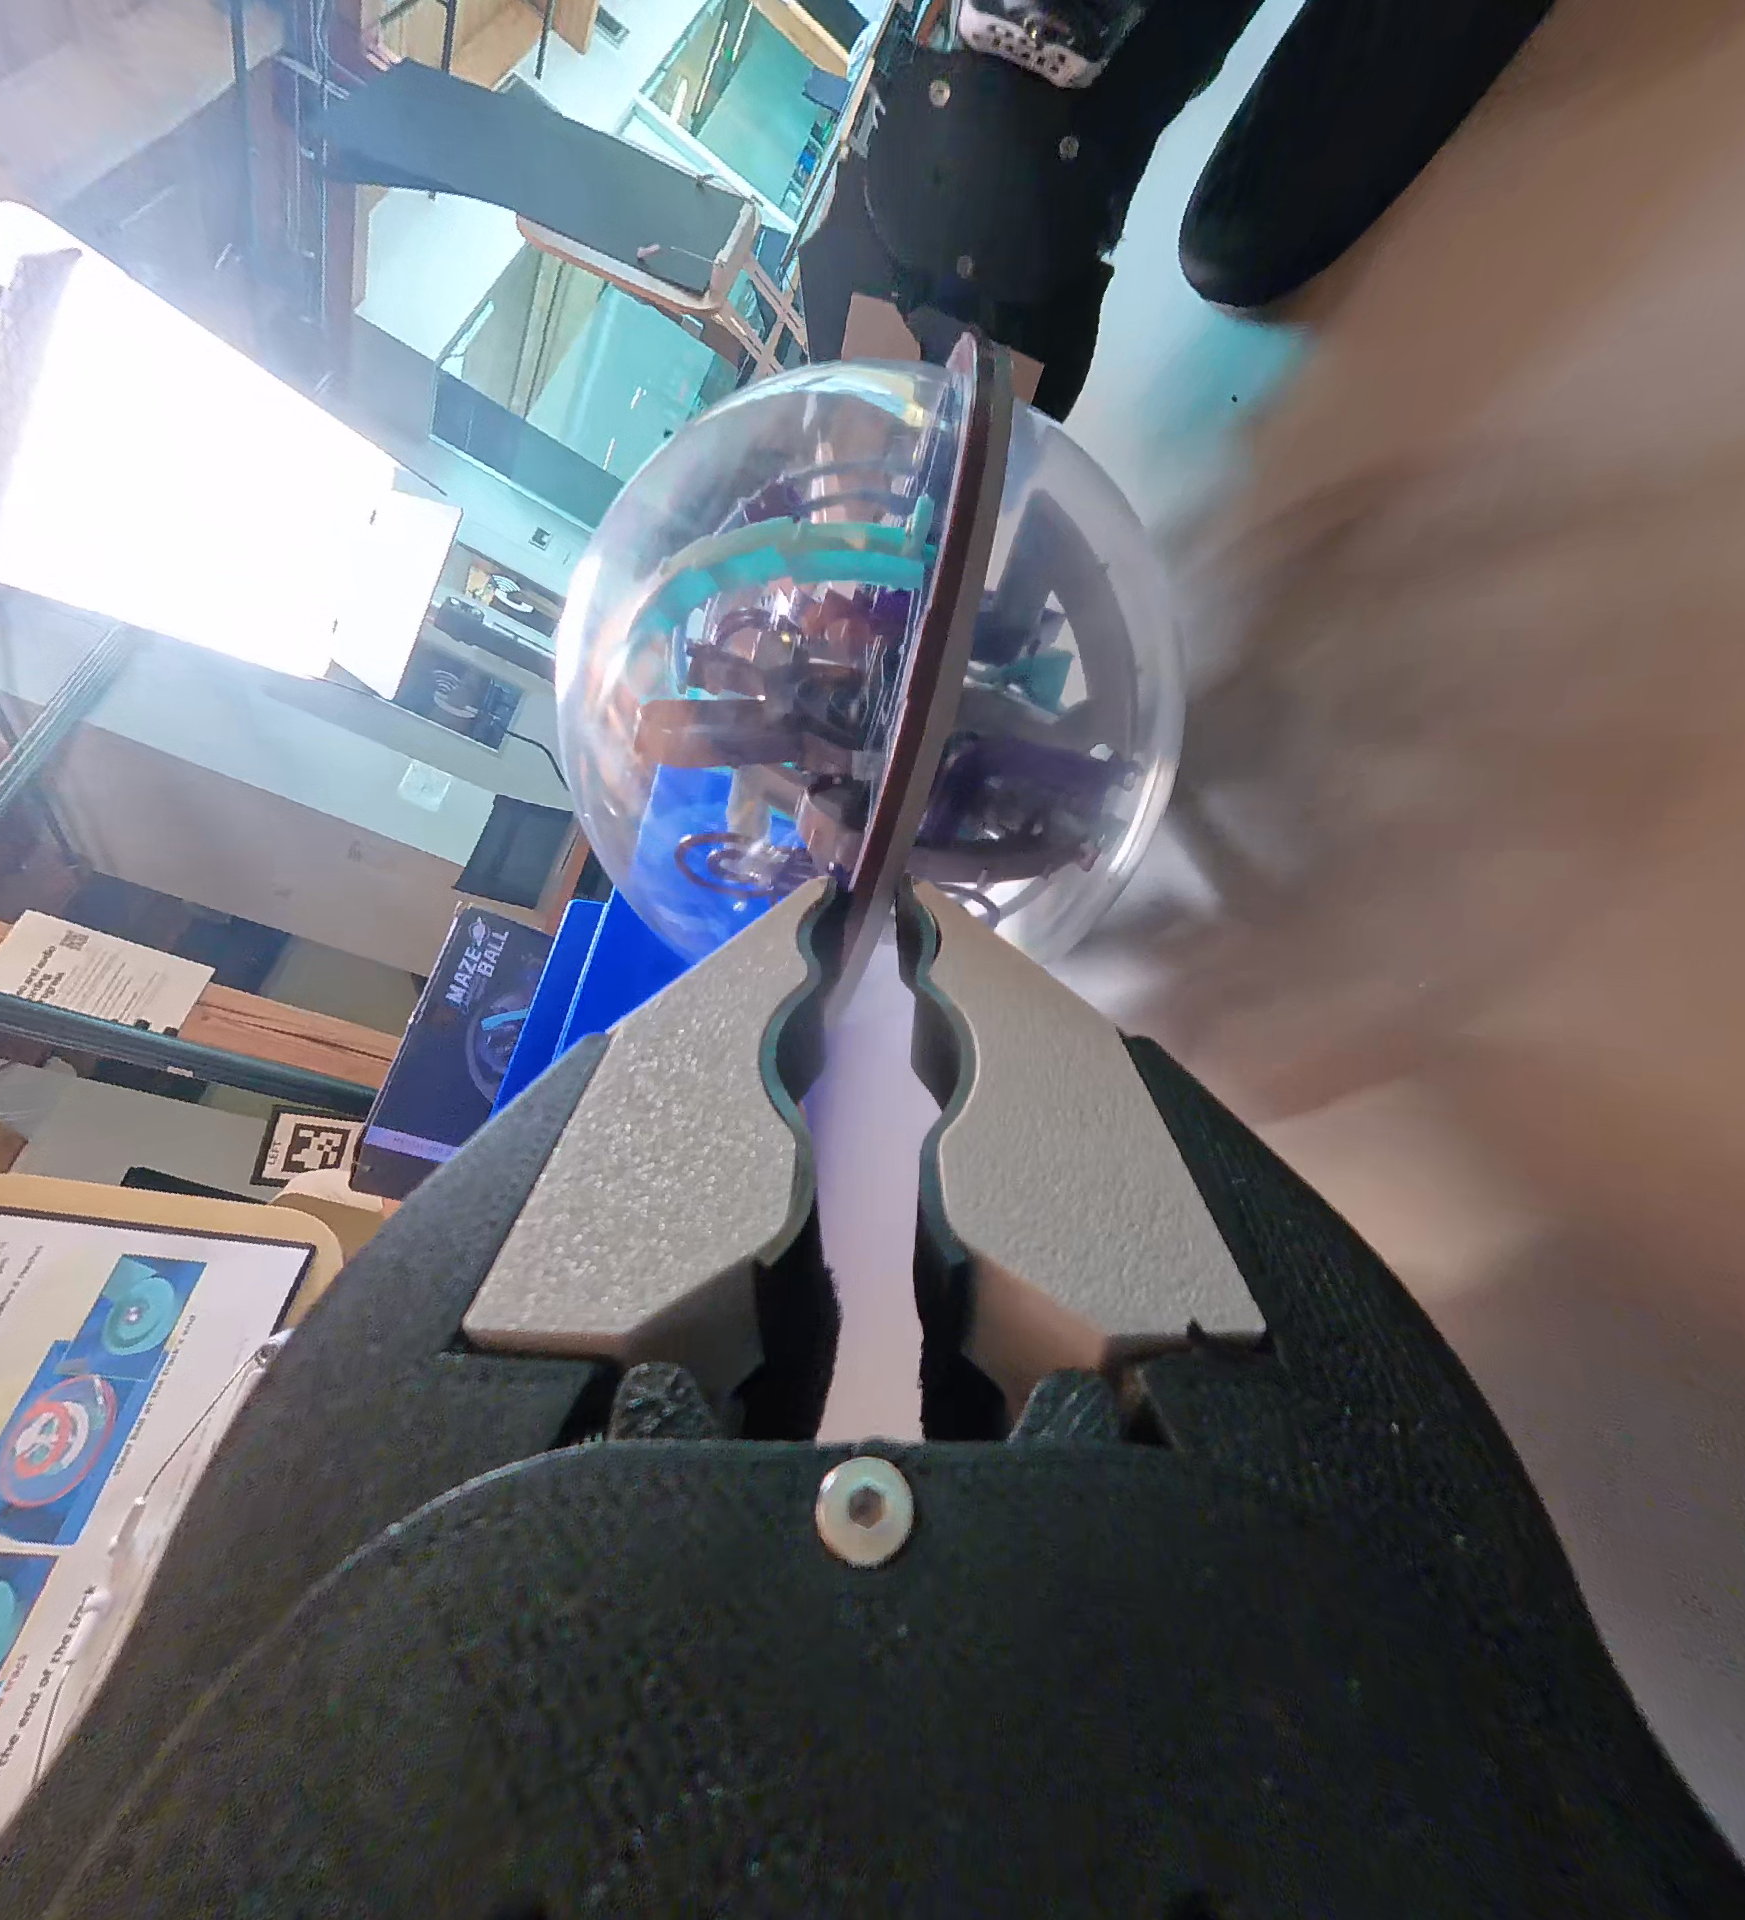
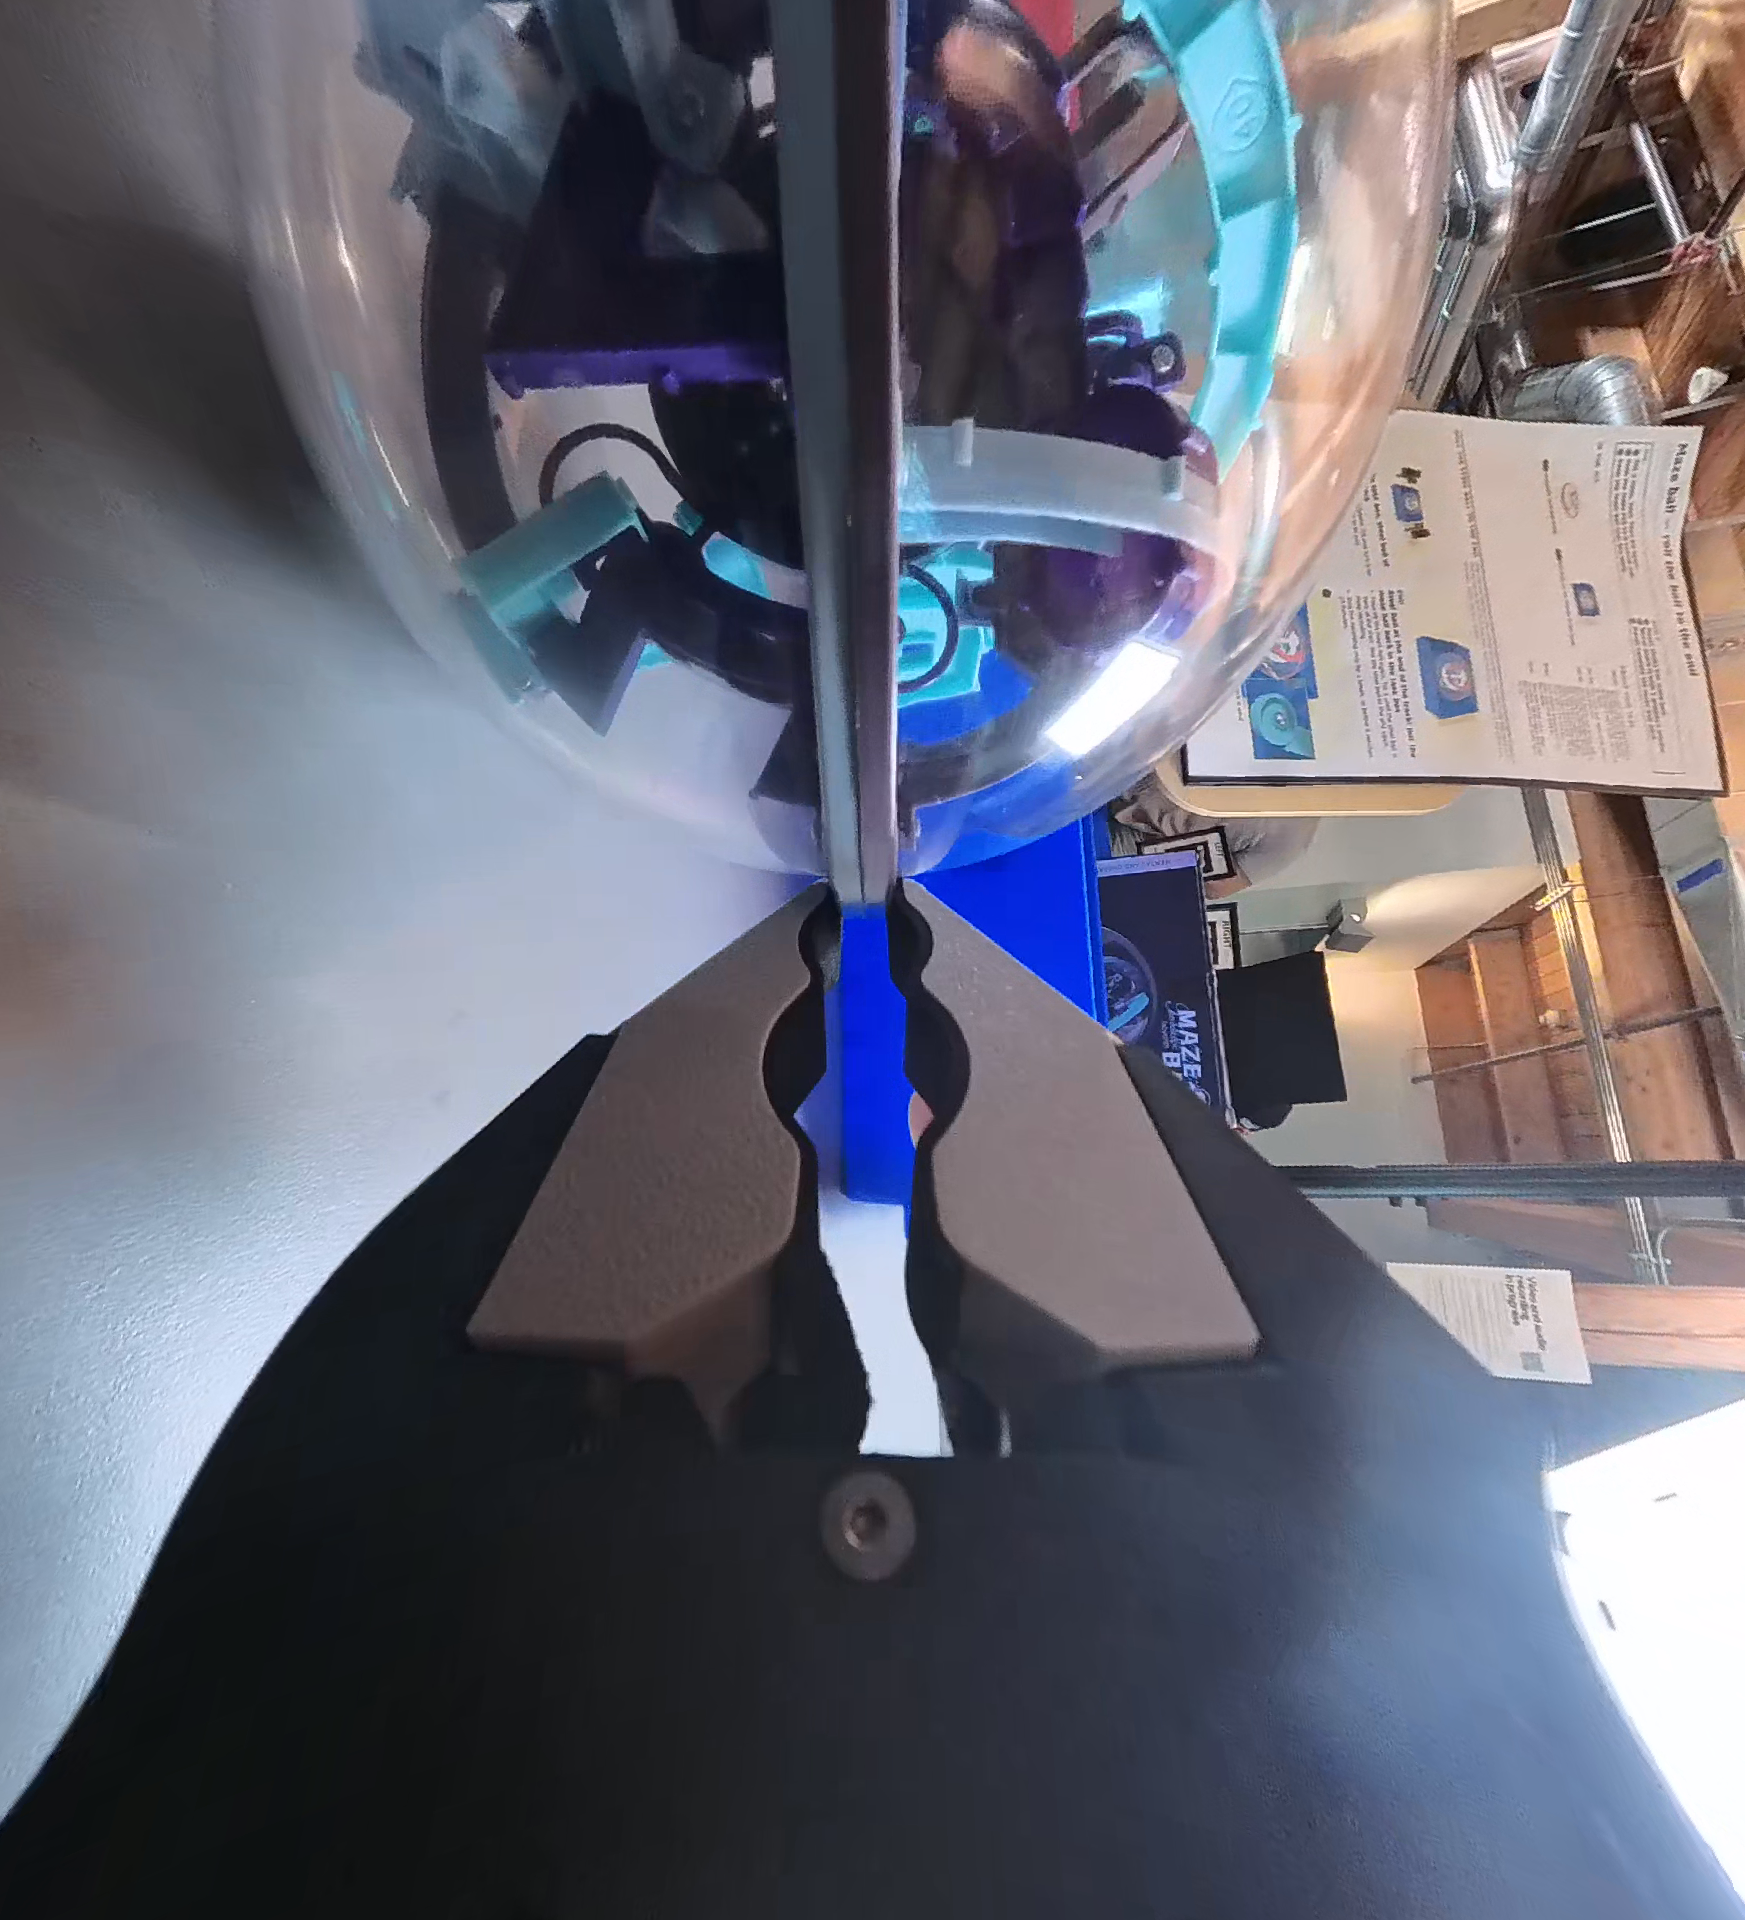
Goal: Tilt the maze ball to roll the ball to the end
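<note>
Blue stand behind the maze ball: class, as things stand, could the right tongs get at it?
Probably not yet. The right tongs are shut on the maze ball's rim, so they are occupied. The blue stand lies just beyond, with nothing else visibly between.

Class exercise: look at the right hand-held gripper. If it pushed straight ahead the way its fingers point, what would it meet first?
The right hand-held gripper already pinches the dark rim band of the maze ball. Going straight on, it would press into that band and the clear shell beside it at once; nothing lies between.
</note>
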The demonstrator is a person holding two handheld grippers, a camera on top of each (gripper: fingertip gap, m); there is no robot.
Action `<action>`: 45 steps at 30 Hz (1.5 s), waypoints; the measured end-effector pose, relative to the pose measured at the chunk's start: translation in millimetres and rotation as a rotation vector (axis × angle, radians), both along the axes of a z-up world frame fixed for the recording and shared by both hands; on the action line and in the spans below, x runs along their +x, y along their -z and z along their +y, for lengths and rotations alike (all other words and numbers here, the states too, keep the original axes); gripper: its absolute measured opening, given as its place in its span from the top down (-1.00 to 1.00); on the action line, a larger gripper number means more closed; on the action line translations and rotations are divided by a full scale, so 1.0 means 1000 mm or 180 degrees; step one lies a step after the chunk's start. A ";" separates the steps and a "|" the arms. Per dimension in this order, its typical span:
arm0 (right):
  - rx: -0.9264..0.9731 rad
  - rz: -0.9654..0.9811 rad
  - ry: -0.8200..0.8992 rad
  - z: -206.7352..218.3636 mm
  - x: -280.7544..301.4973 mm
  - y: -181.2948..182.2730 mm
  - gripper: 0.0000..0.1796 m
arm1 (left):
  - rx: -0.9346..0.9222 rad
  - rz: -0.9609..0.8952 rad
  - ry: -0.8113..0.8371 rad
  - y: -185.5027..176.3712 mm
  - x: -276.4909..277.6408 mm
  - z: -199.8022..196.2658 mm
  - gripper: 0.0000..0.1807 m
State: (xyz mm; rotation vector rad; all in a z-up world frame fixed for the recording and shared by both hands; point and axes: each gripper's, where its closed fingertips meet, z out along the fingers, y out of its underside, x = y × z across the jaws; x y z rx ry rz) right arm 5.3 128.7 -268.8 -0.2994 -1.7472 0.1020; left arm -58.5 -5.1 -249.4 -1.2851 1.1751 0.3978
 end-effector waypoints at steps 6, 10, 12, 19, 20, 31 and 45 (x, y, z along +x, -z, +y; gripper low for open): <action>-0.0004 -0.0020 -0.0026 0.001 -0.002 0.002 0.93 | 0.0019 0.0005 0.0093 -0.002 0.010 -0.006 0.92; -0.0033 -0.0013 0.0018 0.005 -0.005 0.001 0.93 | 0.0006 0.0010 0.0133 -0.002 0.016 -0.010 0.92; -0.0125 -0.0004 0.0065 0.007 -0.005 -0.001 0.88 | -0.0047 -0.0005 0.0116 0.000 0.018 -0.010 0.92; -0.0471 -0.0169 0.0241 0.000 0.030 -0.015 0.51 | -0.0083 -0.0025 0.0124 0.001 0.025 -0.011 0.93; -0.0493 -0.0201 0.0222 -0.009 0.037 -0.020 0.52 | -0.0076 -0.0005 0.0123 0.001 0.027 -0.012 0.93; -0.0370 -0.0555 0.0023 -0.111 0.059 -0.049 0.84 | -0.0040 0.0135 0.0047 0.000 0.041 -0.014 0.92; 0.0774 -0.0476 -0.0106 -0.077 0.053 -0.026 0.93 | -0.0472 -0.0720 0.0586 -0.021 0.054 -0.041 0.58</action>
